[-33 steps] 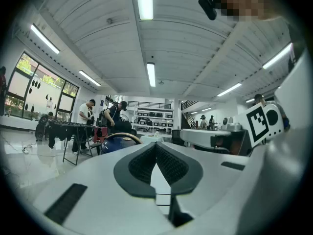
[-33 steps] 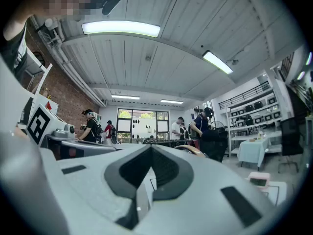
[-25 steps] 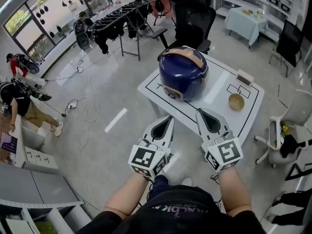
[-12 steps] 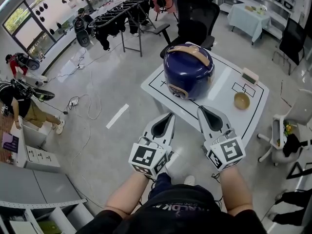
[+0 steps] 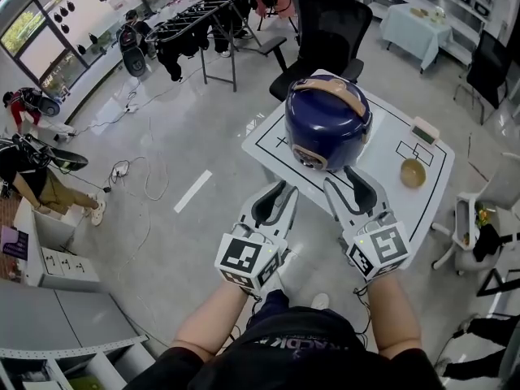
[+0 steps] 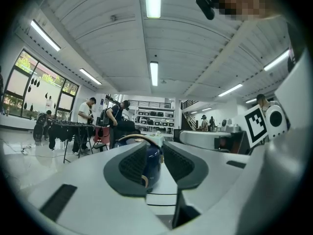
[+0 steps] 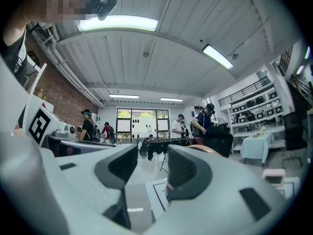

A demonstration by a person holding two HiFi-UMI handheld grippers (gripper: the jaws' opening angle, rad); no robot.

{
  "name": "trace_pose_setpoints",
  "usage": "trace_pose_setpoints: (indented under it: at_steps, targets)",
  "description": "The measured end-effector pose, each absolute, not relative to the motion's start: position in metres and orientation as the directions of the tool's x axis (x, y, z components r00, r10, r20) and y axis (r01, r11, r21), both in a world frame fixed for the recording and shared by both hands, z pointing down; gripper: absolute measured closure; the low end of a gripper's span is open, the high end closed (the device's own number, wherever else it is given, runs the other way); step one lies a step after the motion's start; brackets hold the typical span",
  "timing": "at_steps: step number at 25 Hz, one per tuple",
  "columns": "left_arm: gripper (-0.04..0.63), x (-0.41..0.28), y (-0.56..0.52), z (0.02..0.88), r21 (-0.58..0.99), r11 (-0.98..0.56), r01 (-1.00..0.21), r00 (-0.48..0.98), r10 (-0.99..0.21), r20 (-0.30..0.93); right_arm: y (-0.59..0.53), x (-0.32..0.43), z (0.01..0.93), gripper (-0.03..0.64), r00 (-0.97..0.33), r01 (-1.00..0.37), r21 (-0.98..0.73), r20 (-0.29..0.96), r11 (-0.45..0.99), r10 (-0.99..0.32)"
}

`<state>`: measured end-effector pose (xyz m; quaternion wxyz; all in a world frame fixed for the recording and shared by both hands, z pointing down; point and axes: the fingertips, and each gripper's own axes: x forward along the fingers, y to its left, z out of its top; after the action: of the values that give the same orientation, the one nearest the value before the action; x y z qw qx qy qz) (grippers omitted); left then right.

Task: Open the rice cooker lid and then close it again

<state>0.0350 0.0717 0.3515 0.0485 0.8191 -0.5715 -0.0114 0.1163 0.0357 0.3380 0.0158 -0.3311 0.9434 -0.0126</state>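
rice cooker: left gripper view, only a sliver shows betw jaws
panel: print too small to read

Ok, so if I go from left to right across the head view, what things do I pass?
Clothes rack → blue rice cooker → bowl → white chair.

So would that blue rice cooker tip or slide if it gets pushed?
The rice cooker is squat and wide, so it probably feels heavy for its size and seems unlikely to tip. Its glossy, rounded shell looks slippery for jaws to hold. On the smooth white table it might slide if pushed sideways.
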Motion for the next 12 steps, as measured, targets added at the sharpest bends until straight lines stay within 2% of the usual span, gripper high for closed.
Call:
trace_pose_setpoints:
  at_steps: [2,3,4,12]
  targets:
    - [0.389,0.026,0.065,0.352,0.079,-0.359,-0.93,0.363,-0.931,0.042,0.028,0.106,0.337,0.382,-0.766,-0.642,-0.008,-0.017,0.767,-0.642]
    - [0.338,0.022,0.061,0.352,0.072,-0.368,-0.927,0.372,-0.927,0.045,0.024,0.101,0.337,0.377,-0.761,-0.649,0.003,-0.015,0.761,-0.649]
    - [0.316,0.018,0.058,0.352,0.066,-0.377,-0.924,0.38,-0.924,0.048,0.021,0.096,0.336,0.376,-0.756,-0.655,0.01,-0.012,0.756,-0.655]
    - [0.302,-0.021,0.032,0.352,0.066,-0.448,-0.892,0.451,-0.892,0.035,-0.005,0.062,0.336,0.376,-0.708,-0.705,0.059,0.004,0.707,-0.706]
